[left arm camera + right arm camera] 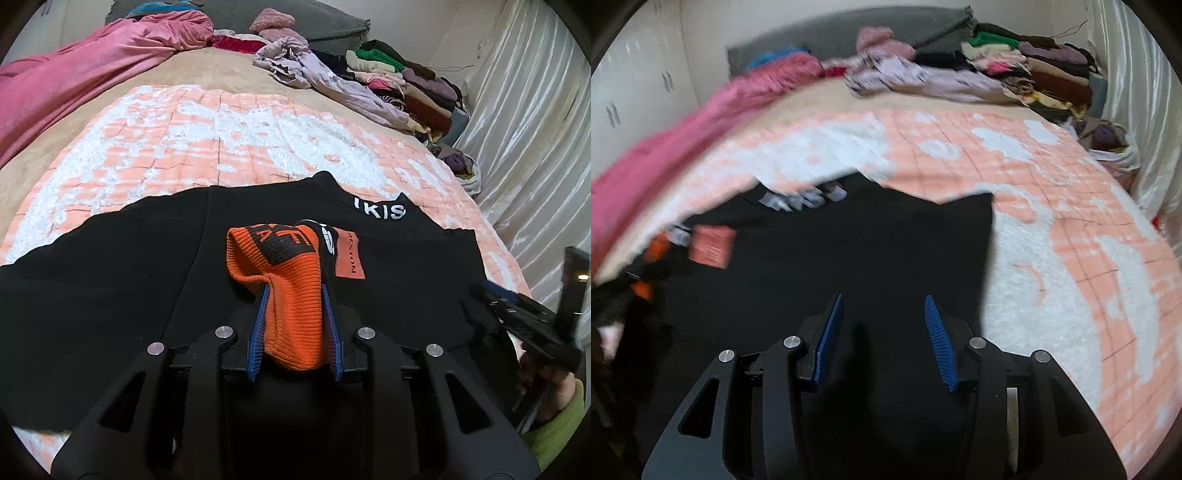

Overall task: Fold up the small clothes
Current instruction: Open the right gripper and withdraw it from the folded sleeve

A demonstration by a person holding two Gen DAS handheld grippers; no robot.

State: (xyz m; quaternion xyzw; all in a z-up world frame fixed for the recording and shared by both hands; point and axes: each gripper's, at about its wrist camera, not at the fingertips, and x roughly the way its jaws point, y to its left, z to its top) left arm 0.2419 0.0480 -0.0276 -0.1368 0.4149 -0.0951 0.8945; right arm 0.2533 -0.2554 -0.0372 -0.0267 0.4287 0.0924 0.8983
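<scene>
1. Left claw (294, 291): clamped on an orange ribbed knit piece (291, 295); both blue pads pressed against its sides, free end flopped over to the left above the fingertips.
2. Orange ribbed knit piece: black lettering on the folded-over part, black and white section at its right edge; held just above the black garment (110, 295).
3. Black garment: spread flat on the bed across the near part of the peach-and-white blanket (221, 147); white lettering near the far edge, orange rectangular label (349, 258) beside the held piece.
4. Right claw (884, 306): jaws parted about halfway, nothing gripped between the blue pads; positioned over the black garment, near its right edge and corner. Contact with the fabric: cannot tell.
5. Right claw also visible at the right edge of the left wrist view, with a green sleeve (561, 424) behind it.
6. Right wrist view blurred on its left side; orange label and white lettering recognisable there, detail unreadable.
7. Far side of bed: pink bedding (92, 62) at left, grey pillow (295, 14) at the head, loose lilac garment (314, 70) beside a stack of folded clothes (406, 85) at right.
8. Pale shiny curtain (524, 129) along the bed's right side.
</scene>
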